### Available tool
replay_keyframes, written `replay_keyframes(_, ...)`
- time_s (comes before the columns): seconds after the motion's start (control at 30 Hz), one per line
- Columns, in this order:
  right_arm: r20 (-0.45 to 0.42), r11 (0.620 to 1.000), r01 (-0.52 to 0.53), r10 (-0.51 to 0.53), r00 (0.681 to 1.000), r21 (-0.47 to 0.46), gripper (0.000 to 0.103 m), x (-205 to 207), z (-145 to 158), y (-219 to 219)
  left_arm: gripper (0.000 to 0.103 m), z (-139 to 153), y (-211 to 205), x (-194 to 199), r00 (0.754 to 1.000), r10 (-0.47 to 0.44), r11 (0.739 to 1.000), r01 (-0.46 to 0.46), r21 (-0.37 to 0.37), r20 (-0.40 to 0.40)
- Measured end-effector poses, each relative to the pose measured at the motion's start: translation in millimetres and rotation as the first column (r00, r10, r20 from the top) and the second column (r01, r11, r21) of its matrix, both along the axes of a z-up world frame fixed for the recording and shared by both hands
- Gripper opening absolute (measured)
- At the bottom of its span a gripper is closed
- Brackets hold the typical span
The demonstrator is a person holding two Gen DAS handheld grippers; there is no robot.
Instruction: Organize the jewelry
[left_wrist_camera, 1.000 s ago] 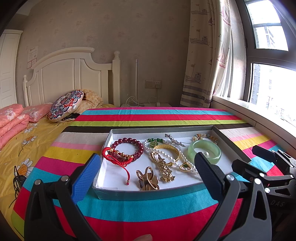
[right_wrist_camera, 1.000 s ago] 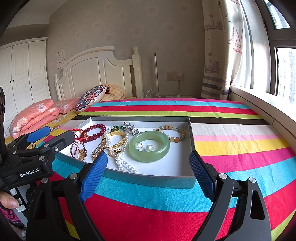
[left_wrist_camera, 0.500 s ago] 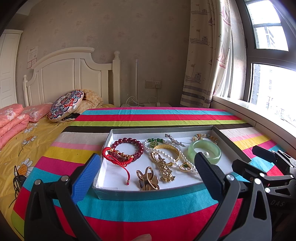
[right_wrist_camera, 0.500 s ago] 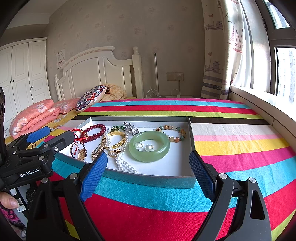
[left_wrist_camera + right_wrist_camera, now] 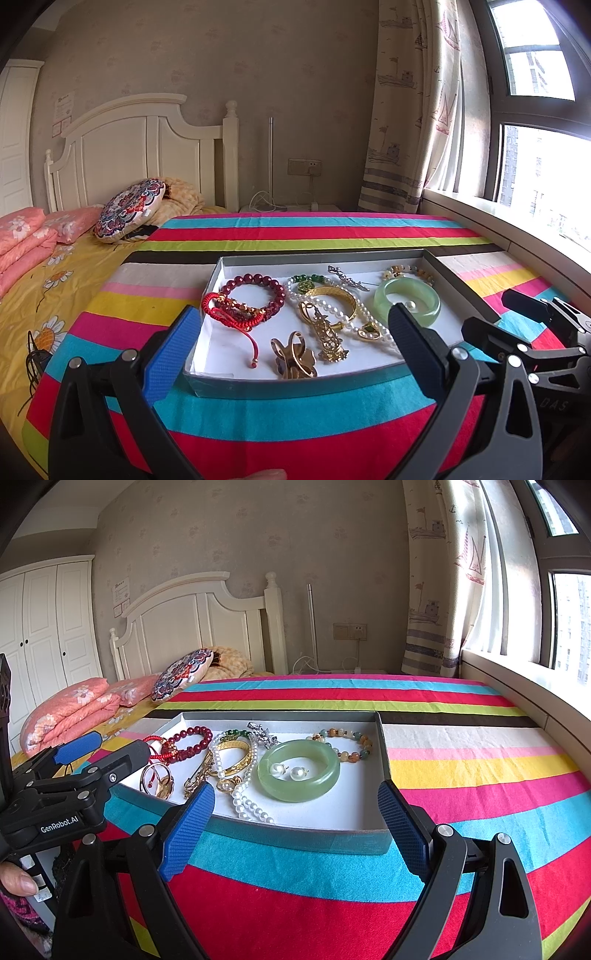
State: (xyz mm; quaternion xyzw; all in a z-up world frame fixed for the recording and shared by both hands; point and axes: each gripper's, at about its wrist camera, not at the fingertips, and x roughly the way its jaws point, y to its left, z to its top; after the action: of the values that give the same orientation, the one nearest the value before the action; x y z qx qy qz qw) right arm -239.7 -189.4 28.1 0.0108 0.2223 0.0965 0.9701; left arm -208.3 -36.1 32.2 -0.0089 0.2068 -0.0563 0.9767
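We see a woven, matt striped cloth (image 5: pixel 461 771) under a tray (image 5: pixel 295 836) with a matt white lining. The green bangle (image 5: pixel 299 770) looks glossy and translucent like stone, and the gold bangle (image 5: pixel 334 297) looks like polished metal. The gripper pads (image 5: pixel 188 827) show ribbed blue plastic on matt black arms.

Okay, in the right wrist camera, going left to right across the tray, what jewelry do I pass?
Gold flower ring → dark red bead bracelet → gold bangle → green jade bangle with two pearl earrings inside it → mixed-color bead bracelet, nearest the tray's right wall.
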Motion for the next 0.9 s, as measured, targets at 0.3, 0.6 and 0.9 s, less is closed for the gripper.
replay_keyframes(0.3, -0.002, 1.0, -0.003, 0.003, 1.0, 0.004, 0.086, -0.9, -1.3, 0.4, 0.101, -1.8, -12.1, -5.2, 0.998, 0.065, 0.992, -0.067, 0.107, 0.027)
replay_keyframes(0.6, -0.004, 1.0, -0.005, 0.005, 1.0, 0.007, 0.086, -1.0, -1.6, 0.2, 0.101, -1.5, -10.0, -5.6, 0.997, 0.069, 0.992, -0.073, 0.104, 0.04)
replay_keyframes(0.9, -0.008, 1.0, -0.011, 0.011, 1.0, 0.009, 0.086, -2.0, -3.1, 2.2, 0.1, 2.4, -3.1, -10.8, 0.994, 0.092, 0.991, -0.097, 0.088, 0.06)
